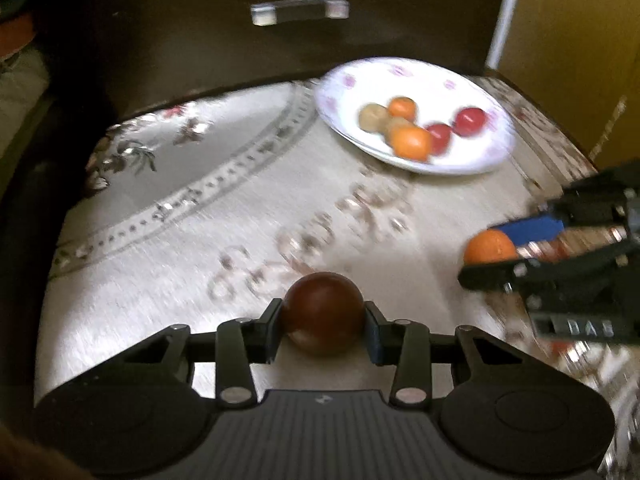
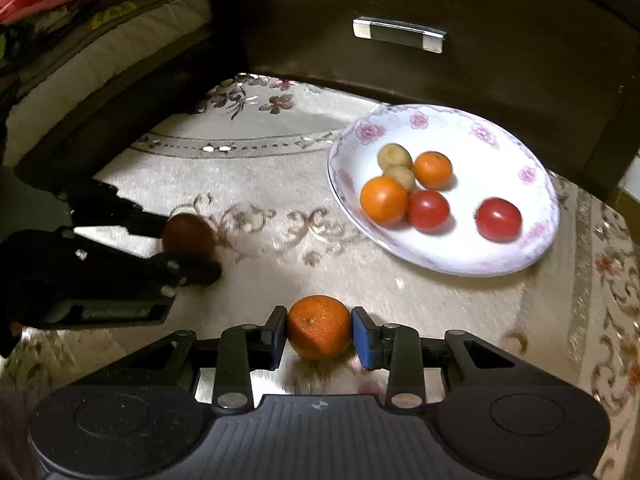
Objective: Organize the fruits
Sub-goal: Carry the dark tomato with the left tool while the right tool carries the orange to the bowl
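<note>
L gripper [image 1: 324, 326]: we clamp the dark red fruit [image 1: 323, 312], near side of plate [image 2: 532, 252].
R gripper [image 2: 320, 334]: we clamp an orange [image 2: 319, 326], near the plate.
Plate: holds six fruits.

Under my claws: patterned cloth [image 2: 260, 184]. On it: floral plate [image 2: 536, 240] w/ fruit nr far right corner, dark red fruit [image 1: 323, 314] + orange [image 2: 319, 327] nr front edge.

Cream embroidered cloth [image 2: 280, 184] with floral and scroll motifs covers surface. Dark wooden drawer front [image 2: 500, 60] behind, silver handle [image 2: 399, 35] at centre. Folded patterned bedding [image 2: 80, 8] stacked at upper left. Yellow panel [image 1: 568, 40] beyond white pole [image 1: 505, 12].
</note>
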Available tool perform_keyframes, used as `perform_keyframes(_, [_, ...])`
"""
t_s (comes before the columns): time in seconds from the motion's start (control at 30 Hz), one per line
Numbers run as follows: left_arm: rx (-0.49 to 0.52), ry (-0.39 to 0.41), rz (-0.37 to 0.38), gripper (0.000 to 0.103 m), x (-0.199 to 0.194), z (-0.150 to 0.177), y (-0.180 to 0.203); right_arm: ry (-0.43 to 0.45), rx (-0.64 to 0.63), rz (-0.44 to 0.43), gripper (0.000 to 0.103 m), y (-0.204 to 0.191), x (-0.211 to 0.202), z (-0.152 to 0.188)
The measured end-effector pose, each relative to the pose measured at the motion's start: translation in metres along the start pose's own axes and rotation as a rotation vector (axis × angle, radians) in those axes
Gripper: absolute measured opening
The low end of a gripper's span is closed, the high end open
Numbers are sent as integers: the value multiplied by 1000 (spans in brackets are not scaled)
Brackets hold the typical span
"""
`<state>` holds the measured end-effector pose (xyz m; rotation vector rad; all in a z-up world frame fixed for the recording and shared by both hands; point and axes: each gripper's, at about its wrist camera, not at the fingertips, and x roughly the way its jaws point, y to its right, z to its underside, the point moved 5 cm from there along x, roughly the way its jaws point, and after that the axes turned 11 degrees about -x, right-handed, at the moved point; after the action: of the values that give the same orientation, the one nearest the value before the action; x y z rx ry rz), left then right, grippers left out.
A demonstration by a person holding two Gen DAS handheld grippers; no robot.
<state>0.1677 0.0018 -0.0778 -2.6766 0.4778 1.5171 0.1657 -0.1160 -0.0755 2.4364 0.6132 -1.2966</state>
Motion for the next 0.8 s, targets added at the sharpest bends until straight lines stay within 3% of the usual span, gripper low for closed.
perform_keyframes(0.2, [44,-28,17,46,-19,31,24,-50,-18,35,31,-4,-17,29])
perform_keyframes(0.43, [57,-45,13,46,-41,63,44,-46,-23,50,31,-15,-45,57])
perform_keyframes(0.8, [65,-39,4,47,-37,65,48,-47,-56,44,33,-27,-40,69])
